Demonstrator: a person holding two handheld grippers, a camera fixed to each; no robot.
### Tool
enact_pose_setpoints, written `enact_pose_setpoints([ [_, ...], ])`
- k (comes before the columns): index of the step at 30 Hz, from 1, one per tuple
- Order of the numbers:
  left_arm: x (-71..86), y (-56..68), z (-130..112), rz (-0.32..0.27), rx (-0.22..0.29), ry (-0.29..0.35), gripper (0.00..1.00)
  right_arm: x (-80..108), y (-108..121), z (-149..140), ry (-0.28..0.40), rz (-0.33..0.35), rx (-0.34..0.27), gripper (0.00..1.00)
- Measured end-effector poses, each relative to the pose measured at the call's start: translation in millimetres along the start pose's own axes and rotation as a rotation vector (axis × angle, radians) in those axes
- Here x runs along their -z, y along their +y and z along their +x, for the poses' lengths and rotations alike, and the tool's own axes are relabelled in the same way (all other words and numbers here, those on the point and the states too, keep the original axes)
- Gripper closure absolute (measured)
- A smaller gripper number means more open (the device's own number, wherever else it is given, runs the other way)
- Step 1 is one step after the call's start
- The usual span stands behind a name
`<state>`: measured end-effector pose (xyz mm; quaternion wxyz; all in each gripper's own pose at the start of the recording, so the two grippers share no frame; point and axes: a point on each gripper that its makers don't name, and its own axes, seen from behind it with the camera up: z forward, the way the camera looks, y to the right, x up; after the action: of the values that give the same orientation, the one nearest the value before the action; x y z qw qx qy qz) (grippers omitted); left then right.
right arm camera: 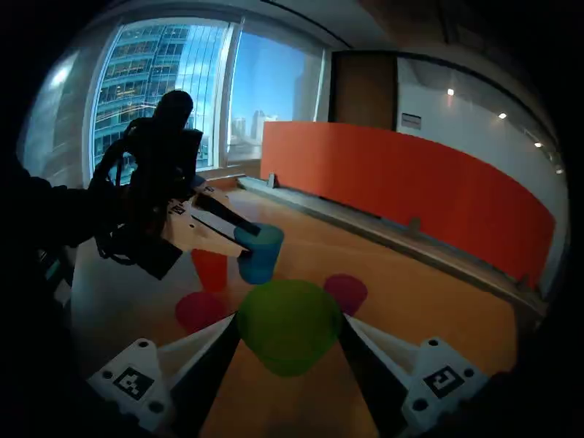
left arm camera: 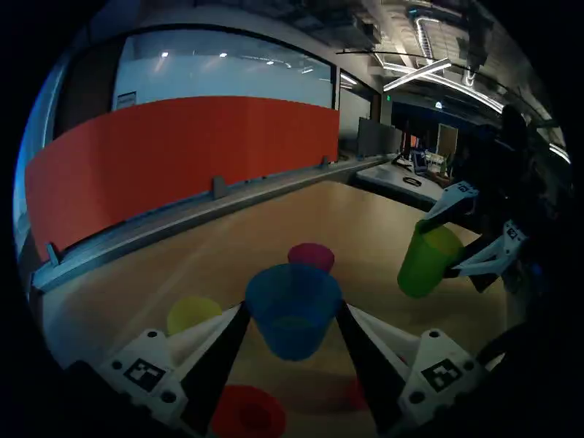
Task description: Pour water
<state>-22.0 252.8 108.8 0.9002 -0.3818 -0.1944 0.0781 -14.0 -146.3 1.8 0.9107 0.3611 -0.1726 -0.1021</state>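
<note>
Left gripper view, lower centre: blue cup (left arm camera: pixel 293 321) is clamped by left gripper (left arm camera: pixel 292 305). Green cup (left arm camera: pixel 427 259) is clamped by right gripper (left arm camera: pixel 442 245), centre right. Pouring is judged not yet begun.

Both hand-held grippers (left arm camera: pixel 292 306) (right arm camera: pixel 289 317) clamped, aloft

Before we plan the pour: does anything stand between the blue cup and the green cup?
Nothing visible does. In the left gripper view, open air above the table separates the blue cup from the green cup. The magenta cup sits lower, on the table, beyond the blue one, off that line.
</note>
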Motion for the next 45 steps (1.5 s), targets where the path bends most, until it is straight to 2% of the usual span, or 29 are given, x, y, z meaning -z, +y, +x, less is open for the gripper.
enact_pose_setpoints([
  [15,40.4,-0.5,48,0.027,-0.014,0.160,0.15,1.0,-8,23,0.059,0.004,-0.004,0.07],
  [32,68.4,3.5,76,0.036,-0.004,0.267,0.16,1.0,-15,44,0.120,0.019,-0.026,0.07],
  [45,88.5,1.5,85,0.048,-0.005,0.295,0.16,-0.1,-24,58,0.158,0.038,-0.015,0.07],
])
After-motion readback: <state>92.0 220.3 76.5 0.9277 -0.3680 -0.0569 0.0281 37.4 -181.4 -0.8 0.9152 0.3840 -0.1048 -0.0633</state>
